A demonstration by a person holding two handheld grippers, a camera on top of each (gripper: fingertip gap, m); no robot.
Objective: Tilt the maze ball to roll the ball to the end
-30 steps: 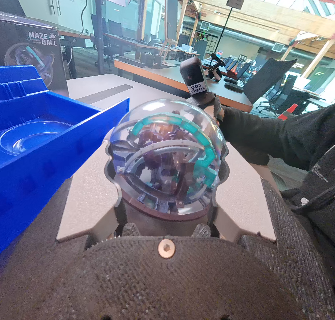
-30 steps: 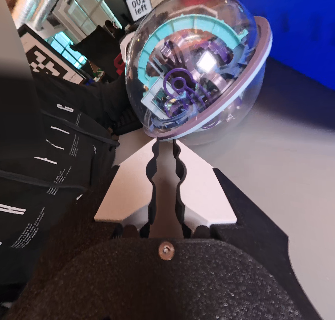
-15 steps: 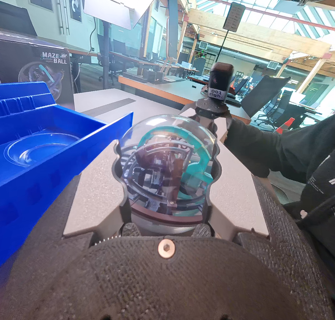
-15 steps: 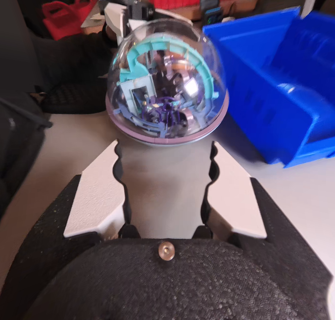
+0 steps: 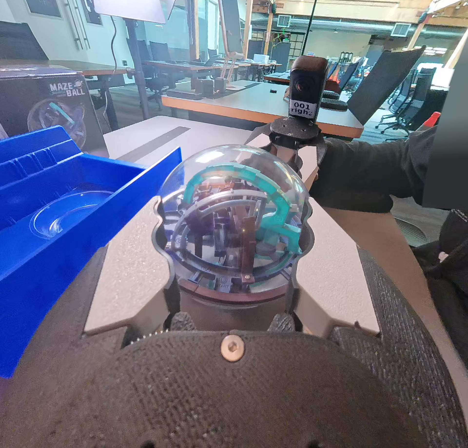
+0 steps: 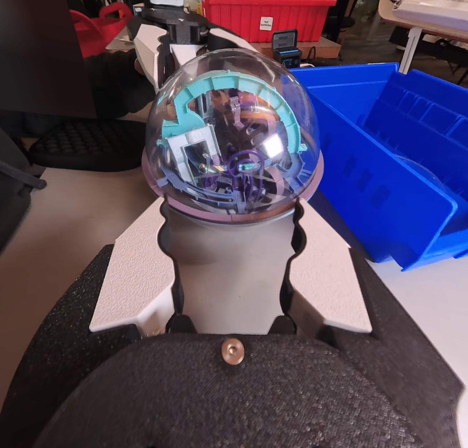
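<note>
Both tongs meet at the maze ball [image 5: 234,223] on the pale worktop [image 6: 76,207]. Left tongs [image 5: 233,220] clasp the clear sphere, wavy pads hugging its two sides. Right tongs [image 6: 231,207] are spread wide with their tips at the ball's pink rim; whether they press on it is hard to judge. Only the right wrist view shows the small metal bead [image 6: 201,166] inside; only the left shows the printed box [image 5: 48,106] behind the blue bin [image 5: 76,207].

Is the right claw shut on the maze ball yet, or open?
Open. The right claw has its fingers spread wide, tips just at the maze ball's rim, with bare table showing between them.
</note>
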